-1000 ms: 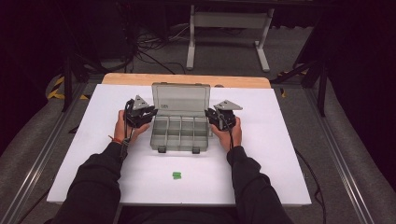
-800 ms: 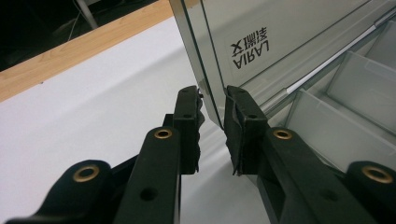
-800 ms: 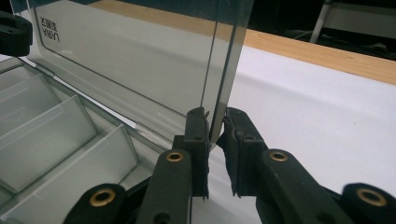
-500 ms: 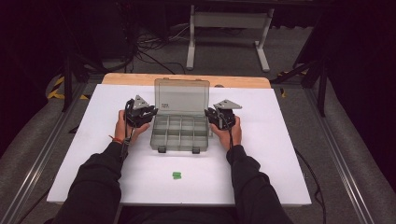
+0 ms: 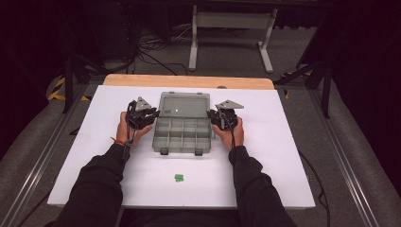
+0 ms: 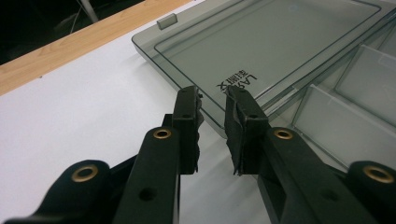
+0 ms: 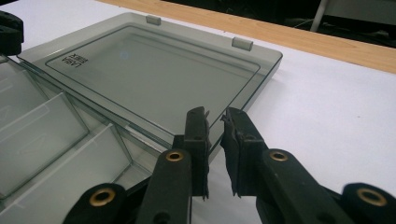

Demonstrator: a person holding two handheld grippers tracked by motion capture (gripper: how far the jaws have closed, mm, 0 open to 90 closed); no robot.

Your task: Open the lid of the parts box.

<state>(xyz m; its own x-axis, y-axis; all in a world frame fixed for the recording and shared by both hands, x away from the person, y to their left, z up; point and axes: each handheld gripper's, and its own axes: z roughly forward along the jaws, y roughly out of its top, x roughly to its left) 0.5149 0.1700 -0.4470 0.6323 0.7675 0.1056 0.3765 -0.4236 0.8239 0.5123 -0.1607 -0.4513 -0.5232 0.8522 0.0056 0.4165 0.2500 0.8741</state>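
Box (image 5: pixel 182 132) sits at the centre of the tabletop (image 5: pixel 283 142), open: clear lid (image 5: pixel 184 105) laid flat back toward 12 o'clock, divided tray toward 6 o'clock, compartments apparently empty. Small green piece (image 5: pixel 178 178) lies at 6 o'clock of the box, well apart from it.

Left tool (image 6: pixel 212 100) at 9 o'clock of the box, at the lid's corner near the hinge line. Jaws stand a narrow gap apart; the lid edge runs just beyond the tips, and I cannot tell if a pad touches it. Nothing is clamped.

Right tool (image 7: pixel 215 116) at 3 o'clock, mirrored at the lid's other side edge. Jaws likewise nearly together with a slim gap; the lid edge passes behind the tips, no grip visible.

Judgement: the step in hand is handling the lid, probably to swing it shut. Next move calls for both tools to catch the lid edges evenly and lift together toward 6 o'clock, keeping the tray from sliding.
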